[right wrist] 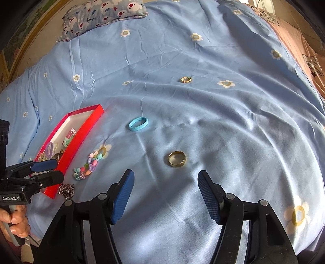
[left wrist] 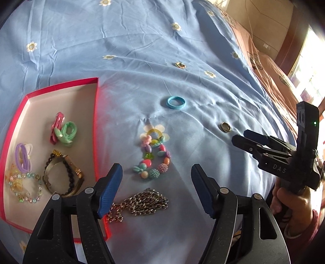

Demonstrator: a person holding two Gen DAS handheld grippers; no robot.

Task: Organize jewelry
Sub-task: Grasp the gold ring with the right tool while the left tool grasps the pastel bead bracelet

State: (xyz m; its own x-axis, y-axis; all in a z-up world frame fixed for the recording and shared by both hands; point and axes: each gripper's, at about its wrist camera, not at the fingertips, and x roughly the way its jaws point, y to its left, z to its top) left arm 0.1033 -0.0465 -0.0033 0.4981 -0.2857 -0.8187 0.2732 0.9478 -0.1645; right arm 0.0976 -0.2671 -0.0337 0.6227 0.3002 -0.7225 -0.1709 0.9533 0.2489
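Jewelry lies scattered on a blue flowered bedsheet (right wrist: 223,121), part of it already gathered in a red box (left wrist: 95,121) with a white inside. Inside the box sit a pink clip (left wrist: 56,128), a green hair tie (left wrist: 68,131), purple hair ties (left wrist: 23,157), a clear beaded bracelet (left wrist: 26,186) and a gold bangle (left wrist: 63,178) with a dark bead string across it. Just beside the box's right wall, a pastel bead bracelet (left wrist: 154,156) rests on the sheet, with a silver chain (left wrist: 142,201) nearer the camera. Further from the box lie a blue hair tie (left wrist: 175,102), a gold ring (right wrist: 177,158) and, well beyond, a small gold-and-green ring (right wrist: 185,79).

Left gripper (left wrist: 156,188) hovers over the chain and bead bracelet, its blue-padded fingers (left wrist: 110,190) spread wide with nothing pinched between them. Right gripper (right wrist: 165,199) hangs just short of the gold ring, jaws likewise parted and empty (the ring lies on the sheet, apart from both pads).

Lettering reads "GenRobot.AI" on the left gripper's body in the right wrist view, and "DAS" on the right gripper's body in the left wrist view. A hand (right wrist: 15,221) grips the left handle. A patterned pillow (right wrist: 101,16) lies at the bed's far end, well away from the box.
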